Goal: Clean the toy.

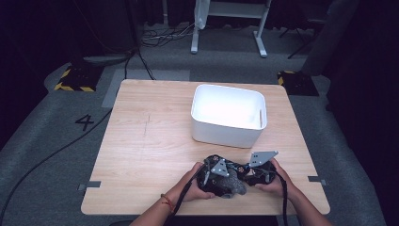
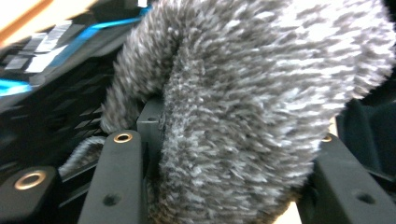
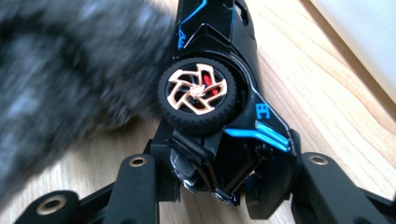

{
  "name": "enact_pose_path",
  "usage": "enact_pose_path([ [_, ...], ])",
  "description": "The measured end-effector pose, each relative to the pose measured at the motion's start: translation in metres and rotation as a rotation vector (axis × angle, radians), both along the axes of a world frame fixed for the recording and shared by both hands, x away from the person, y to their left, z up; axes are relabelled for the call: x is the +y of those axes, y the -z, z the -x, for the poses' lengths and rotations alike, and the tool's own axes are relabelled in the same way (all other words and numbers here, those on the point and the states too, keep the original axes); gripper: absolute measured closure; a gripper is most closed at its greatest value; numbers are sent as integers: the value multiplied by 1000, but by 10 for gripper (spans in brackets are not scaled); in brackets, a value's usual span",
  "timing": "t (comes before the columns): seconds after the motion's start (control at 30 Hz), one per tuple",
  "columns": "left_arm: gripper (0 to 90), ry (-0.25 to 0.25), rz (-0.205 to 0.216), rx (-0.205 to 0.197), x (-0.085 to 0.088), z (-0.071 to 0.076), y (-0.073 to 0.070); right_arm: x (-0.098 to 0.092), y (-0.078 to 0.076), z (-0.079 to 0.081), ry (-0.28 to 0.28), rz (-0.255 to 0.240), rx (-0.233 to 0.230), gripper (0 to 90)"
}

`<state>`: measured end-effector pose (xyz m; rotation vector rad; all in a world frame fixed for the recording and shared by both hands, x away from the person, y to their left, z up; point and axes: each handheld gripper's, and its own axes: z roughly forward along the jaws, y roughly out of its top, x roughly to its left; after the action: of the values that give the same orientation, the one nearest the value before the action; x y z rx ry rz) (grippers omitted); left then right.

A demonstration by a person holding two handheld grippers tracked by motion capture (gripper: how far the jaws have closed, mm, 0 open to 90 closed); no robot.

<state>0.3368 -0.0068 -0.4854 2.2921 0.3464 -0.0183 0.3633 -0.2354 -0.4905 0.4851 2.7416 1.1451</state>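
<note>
**Car held fast, fuzzy cloth worked against it**

Plainly, the right gripper is clamped on the tail end of a black toy car with blue trim; in the right gripper view its jaws stand on either side of the car's rear, with a copper-spoked wheel turned toward the camera. That grip looks meant to steady the car, tipped on its side just above the wooden table, so its body is exposed to the other tool.

Just left of it, the left gripper is closed on a grey fuzzy cloth, the wad bulging between the jaws and pressing against the car's dark flank with its blue stripe. Judging from this pose, the cloth is being rubbed over the car as a wipe or polish.

In the high view both grippers meet at the near edge of the table, left and right, with the cloth bunched between them.

Beyond the grippers stands a white bin, well apart from them. Nothing lies between the tools and the bin. The cloth itself hides much of the car from the left gripper view.
</note>
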Motion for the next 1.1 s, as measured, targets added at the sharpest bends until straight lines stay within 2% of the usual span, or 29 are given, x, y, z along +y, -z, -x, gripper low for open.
enact_pose_path([
  [0.1, 538, -44, -19, -11, 7, -3, -2, 1, -1, 2, -11, 18, -9, 580],
  [0.17, 539, -77, -29, -5, 14, -6, -4, 1, -1, 2, -12, 22, -8, 579],
  [0.37, 539, -257, -43, 2, 51, -23, -6, -4, -2, -1, -5, 22, 4, 576],
  [0.43, 534, -344, -47, 20, 63, -32, -4, -6, -2, -2, 2, 26, 4, 577],
  [0.47, 530, -395, -71, 20, 69, -38, -3, -7, -2, -3, 0, 29, 5, 579],
  [0.57, 517, -451, -84, 21, 80, -46, -1, -11, -3, -5, -19, 40, 7, 579],
  [0.63, 514, -459, -97, 2, 84, -48, -1, -14, -4, -6, -18, 44, 6, 579],
  [0.67, 508, -447, -107, -12, 87, -48, -1, -15, -3, -7, -13, 43, 4, 578],
  [0.7, 501, -428, -113, -4, 88, -48, -1, -17, -3, -7, -17, 36, 8, 570],
  [0.77, 472, -383, -149, -12, 87, -47, 2, -17, -3, -8, -27, 34, 16, 479],
  [0.83, 455, -366, -155, -25, 86, -46, 3, -15, -2, -8, -19, 52, 6, 408],
  [0.9, 434, -349, -162, -39, 86, -46, 4, -12, -2, -7, -9, 41, 5, 366],
  [0.97, 391, -329, -150, -31, 86, -46, 5, -9, -3, -6, -7, 9, 3, 331],
  [1.1, 314, -327, -119, 12, 88, -46, 3, -2, -3, -7, 19, -1, -18, 343],
])
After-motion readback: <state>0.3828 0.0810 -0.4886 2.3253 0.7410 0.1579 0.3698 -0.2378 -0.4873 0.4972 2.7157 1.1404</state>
